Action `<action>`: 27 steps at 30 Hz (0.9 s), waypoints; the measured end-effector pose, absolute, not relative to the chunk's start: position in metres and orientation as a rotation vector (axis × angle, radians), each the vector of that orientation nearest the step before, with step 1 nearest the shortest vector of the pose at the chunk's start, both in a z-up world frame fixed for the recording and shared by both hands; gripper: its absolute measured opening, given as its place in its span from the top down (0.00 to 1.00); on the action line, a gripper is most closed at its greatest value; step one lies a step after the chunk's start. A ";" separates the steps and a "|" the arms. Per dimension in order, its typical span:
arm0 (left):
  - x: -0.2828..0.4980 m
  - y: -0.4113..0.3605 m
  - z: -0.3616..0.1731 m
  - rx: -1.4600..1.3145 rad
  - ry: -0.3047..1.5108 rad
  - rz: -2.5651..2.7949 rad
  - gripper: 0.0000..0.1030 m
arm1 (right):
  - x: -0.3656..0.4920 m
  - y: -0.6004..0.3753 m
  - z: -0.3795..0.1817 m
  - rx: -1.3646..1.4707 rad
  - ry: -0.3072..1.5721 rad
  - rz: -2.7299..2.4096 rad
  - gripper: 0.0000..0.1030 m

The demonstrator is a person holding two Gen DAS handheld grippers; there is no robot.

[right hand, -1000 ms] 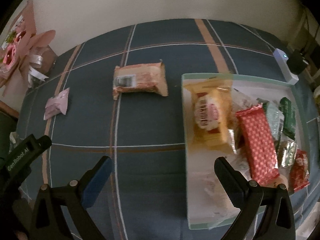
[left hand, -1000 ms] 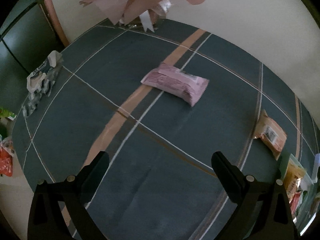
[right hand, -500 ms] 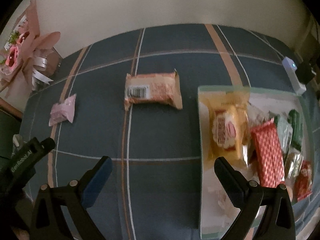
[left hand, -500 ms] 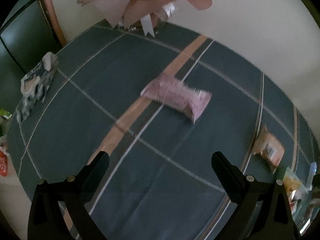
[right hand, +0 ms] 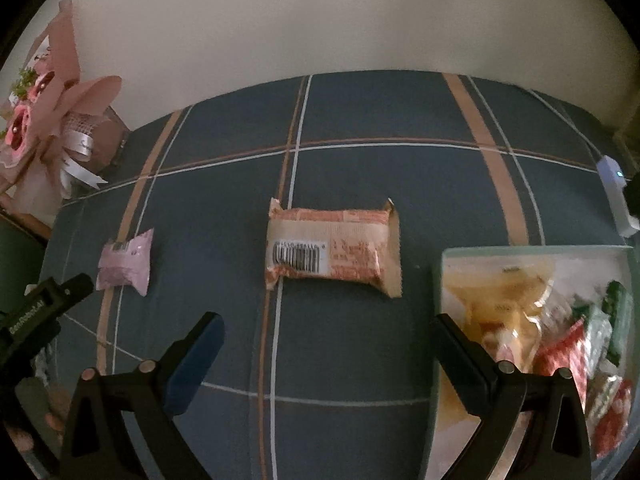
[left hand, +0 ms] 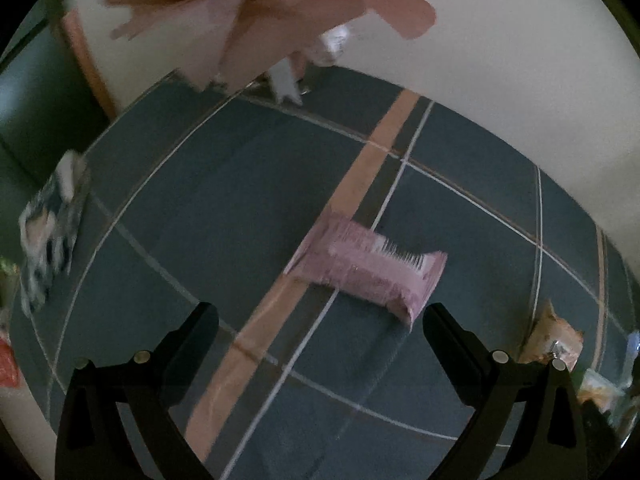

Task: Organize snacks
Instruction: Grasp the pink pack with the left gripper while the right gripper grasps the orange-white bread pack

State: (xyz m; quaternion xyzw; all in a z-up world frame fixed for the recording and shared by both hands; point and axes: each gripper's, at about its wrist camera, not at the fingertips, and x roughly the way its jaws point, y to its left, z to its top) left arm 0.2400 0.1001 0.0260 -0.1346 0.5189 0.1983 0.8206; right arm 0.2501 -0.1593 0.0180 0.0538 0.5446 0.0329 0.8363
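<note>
Two packets lie loose on the plaid cloth (right hand: 360, 360); the pink packet (left hand: 368, 270) sits just ahead of the left claw (left hand: 320, 316), a little right of its centre line, and the orange packet (right hand: 334, 254) sits just ahead of the right claw (right hand: 328, 328), about square to it; the tray (right hand: 450, 258) of sorted snacks lies at the right, close beside the orange packet but not touching it; in the right view the pink packet (right hand: 125, 266) lies well apart to the left, beside the bouquet (right hand: 44, 120).

Both claws stand wide open and hold nothing; the jaws of each are spread wider than the packet before them, so either could close across it without adjustment.

Both packets look like thin sealed film around a soft bar or cake; I judge them light, easy to lift, and easy to crush; the film is probably smooth and somewhat slippery, and the crimped ends are flat and floppy, so a hold on an end would likely let the packet droop or slide out; the better hold is across the short width at the middle of the body, where the filling gives the fingers something to bear on; a gentle squeeze should do, since a hard one may break what is inside.

The pink packet lies askew to the left claw, so the wrist may need turning to meet its sides squarely; the orange packet lies with its barcode up and its long sides running left to right, so the right claw would grip it end to end unless turned.
</note>
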 end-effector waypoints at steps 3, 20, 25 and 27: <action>0.253 0.097 0.024 -0.232 1.114 0.386 0.01 | 0.260 -0.161 0.016 0.113 1.145 0.073 0.00; 0.303 0.090 -0.007 -0.072 1.183 0.229 0.01 | 0.308 -0.155 -0.010 0.097 1.205 0.039 0.00; 0.309 0.088 -0.020 -0.076 1.207 0.216 0.01 | 0.315 -0.150 -0.023 0.062 1.228 0.019 0.00; 0.310 0.088 -0.022 -0.078 1.205 0.208 0.01 | 0.317 -0.148 -0.027 0.054 1.235 0.014 0.00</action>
